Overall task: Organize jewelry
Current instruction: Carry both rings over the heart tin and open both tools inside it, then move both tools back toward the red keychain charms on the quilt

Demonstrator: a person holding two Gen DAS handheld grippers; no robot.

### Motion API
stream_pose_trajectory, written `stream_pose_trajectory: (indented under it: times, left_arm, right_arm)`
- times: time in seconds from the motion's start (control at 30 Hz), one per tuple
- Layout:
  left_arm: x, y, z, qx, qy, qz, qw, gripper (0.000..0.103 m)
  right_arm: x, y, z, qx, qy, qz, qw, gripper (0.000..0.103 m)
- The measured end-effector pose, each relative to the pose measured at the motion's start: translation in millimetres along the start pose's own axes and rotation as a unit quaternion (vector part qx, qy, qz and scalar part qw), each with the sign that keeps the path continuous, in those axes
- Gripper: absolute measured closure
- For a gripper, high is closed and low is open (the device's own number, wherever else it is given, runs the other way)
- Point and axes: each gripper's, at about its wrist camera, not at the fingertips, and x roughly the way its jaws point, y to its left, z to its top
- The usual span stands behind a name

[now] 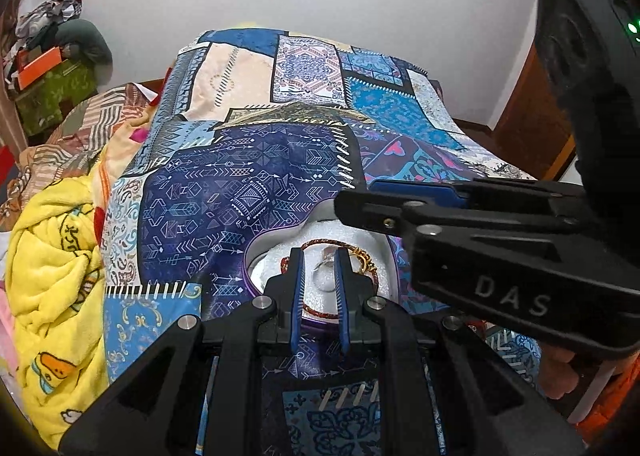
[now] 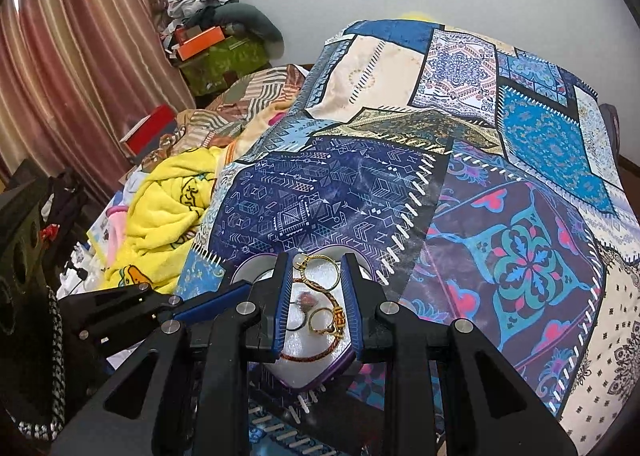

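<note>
A heart-shaped box (image 2: 320, 378) with a purple rim and white lining lies open on a patchwork bedspread (image 2: 520, 256). Inside lie a red braided bangle (image 2: 316, 354), a gold ring (image 2: 320, 322), a large gold hoop (image 2: 320, 274) and a small reddish piece (image 2: 306, 300), too blurred to identify.

The heart's point faces the right wrist camera, its lobes directed away along the bed; its long axis runs roughly along the right gripper's fingers.

Right gripper (image 2: 318, 280): jaws spread, straddling the jewelry above the box, pinching nothing. Left gripper (image 1: 320, 268): jaws part-spread over the box (image 1: 256, 268), a silver ring (image 1: 324, 280) between them; contact cannot be determined.

The left view alone shows the bangle (image 1: 320, 310) beneath its fingers and the right gripper (image 1: 352, 204) reaching in from the right. The right view alone shows the hoop, the heart's tip and the left gripper's blue pad (image 2: 212, 302) entering from the left. A yellow blanket (image 1: 52, 296) lies left of the bedspread (image 1: 248, 192).
</note>
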Motion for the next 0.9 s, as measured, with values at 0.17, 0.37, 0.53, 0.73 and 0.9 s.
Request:
stream_pose_trajectory:
  times: [0.17,0.37,0.53,0.73,0.9]
  left_arm:
    - [-2,1,0,0.002,-0.002,-0.004,1.0,0.09]
    - [-6,12,-2,-0.017,0.001,0.005,0.9998,0.07]
    - [-14,19,-3,-0.027,0.0,0.015,0.9995,0.07]
    - [-29,21,-3,-0.033,-0.008,0.024,0.9991,0.07]
    - [-46,15,-2,-0.027,-0.018,0.034,0.9989,0.07]
  right_arm:
    - [3,5,2,-0.006,0.001,-0.004,1.0,0.08]
    - [5,11,2,-0.012,0.009,-0.012,1.0,0.068]
    - [-5,16,2,-0.017,-0.003,-0.021,1.0,0.062]
    - [-22,16,0,-0.013,-0.018,-0.032,0.999,0.062]
    - [-39,14,-5,-0.008,-0.028,-0.04,0.999,0.062]
